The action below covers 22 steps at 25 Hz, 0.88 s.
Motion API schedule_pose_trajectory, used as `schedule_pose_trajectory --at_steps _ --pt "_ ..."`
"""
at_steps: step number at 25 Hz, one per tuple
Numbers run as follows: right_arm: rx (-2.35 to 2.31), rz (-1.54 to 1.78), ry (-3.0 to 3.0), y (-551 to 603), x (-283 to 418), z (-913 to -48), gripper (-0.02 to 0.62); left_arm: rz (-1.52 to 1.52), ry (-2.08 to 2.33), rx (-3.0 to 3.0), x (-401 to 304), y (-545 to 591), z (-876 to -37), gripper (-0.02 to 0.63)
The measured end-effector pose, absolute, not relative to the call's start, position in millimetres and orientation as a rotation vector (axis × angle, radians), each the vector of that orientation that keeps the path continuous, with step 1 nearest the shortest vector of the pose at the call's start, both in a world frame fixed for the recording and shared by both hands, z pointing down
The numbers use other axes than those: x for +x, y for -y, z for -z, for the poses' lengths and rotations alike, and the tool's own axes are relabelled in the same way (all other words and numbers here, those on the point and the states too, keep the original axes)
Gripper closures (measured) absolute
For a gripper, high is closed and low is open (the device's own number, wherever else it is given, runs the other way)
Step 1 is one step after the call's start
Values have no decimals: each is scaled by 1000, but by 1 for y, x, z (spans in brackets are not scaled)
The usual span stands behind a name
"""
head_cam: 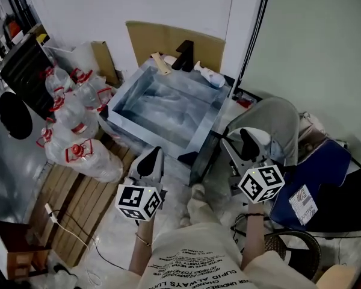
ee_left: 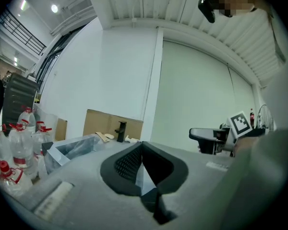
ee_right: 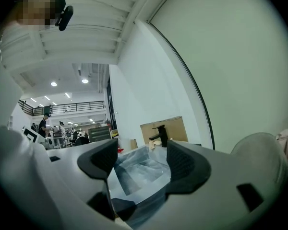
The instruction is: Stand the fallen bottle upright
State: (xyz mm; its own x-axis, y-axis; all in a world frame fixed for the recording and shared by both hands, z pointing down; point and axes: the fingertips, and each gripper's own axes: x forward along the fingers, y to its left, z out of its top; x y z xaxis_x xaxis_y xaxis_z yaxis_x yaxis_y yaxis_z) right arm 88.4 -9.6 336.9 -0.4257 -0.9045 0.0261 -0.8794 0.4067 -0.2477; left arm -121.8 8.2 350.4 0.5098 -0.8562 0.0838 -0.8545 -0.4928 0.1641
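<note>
Left hand-held gripper (head_cam: pixel 150 162): jaws pressed together, nothing between them (its own view shows the two pads meeting edge to edge). Right hand-held gripper (head_cam: pixel 248 142): jaws wide apart and empty. Through the gap I see only the steel sink (head_cam: pixel 127 124) beyond. Both sit on the near side of the sink, not touching it.

Bottle (head_cam: pixel 209 75): white, lying on its side at the sink's far rim, well ahead of both hand-held grippers and closer to the right one's line. A black faucet (head_cam: pixel 184 55) stands upright just left of the bottle. A cardboard sheet (head_cam: pixel 149 38) leans on the wall behind them.

Off to the left of the left hand-held gripper is a heap of clear water jugs (head_cam: pixel 78 128) with red caps. Just beside the right hand-held gripper, on its right, is a grey chair (head_cam: pixel 280 118).
</note>
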Motion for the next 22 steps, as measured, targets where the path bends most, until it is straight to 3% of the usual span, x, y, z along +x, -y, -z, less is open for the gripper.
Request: schedule_pose_trajectory --at_steps 22 --pt "-1715 427 -2641 204 125 -370 279 -56 1427 2506 -69 169 -372 583"
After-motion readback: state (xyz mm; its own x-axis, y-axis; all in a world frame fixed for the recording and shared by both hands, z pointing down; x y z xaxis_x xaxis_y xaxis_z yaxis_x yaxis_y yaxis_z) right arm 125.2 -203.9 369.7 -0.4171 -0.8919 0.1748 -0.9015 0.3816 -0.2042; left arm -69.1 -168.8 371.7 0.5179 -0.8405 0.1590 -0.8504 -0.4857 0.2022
